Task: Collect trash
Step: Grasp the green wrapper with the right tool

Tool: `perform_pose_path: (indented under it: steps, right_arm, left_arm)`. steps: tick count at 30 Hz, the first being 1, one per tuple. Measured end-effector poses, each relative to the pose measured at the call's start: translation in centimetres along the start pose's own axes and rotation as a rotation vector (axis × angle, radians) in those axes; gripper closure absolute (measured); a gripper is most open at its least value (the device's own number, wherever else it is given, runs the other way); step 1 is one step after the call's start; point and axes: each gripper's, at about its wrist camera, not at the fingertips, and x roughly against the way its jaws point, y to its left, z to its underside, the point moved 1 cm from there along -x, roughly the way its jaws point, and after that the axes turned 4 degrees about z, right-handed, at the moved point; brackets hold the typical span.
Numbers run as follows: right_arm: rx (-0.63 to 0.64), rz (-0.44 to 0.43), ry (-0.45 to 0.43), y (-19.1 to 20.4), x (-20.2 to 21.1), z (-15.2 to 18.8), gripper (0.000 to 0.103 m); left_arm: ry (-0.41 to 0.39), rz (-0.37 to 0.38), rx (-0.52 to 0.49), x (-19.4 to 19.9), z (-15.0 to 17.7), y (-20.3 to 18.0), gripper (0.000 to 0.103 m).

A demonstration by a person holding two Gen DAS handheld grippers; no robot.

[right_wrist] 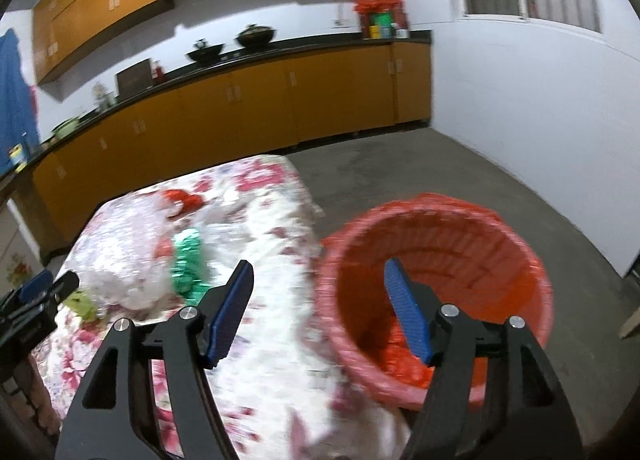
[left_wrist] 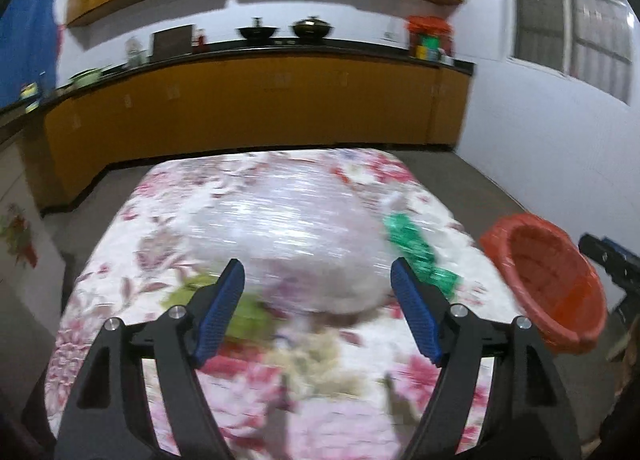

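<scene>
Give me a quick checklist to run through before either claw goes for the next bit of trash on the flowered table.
1. Left claw open and empty: ok.
2. Right claw open and empty: ok.
3. Round red plastic bin beside the flowered tablecloth, mouth unobstructed: ok.
4. Trash left to collect: ok, a crumpled green foil wrapper and a crumpled clear plastic bag lie on the cloth.
5. Exact shape of the pale scraps under the left claw: cannot tell, blurred.
</scene>
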Motion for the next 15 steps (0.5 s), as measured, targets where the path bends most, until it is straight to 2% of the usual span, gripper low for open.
perform_pose_path:
  steps: [8,15]
  right_arm:
    - [0.062,-0.135,0.066,7.1,-4.3,-0.2,0.049]
    - [0.115,-0.167,0.140,11.9,-8.9,0.3,0.056]
  left_arm:
    - [-0.009,-0.062,0.121,-0.1,-1.1,6.2,0.029]
    - [-0.024,-0.086,0.161,0.1,-2.0,9.1,0.030]
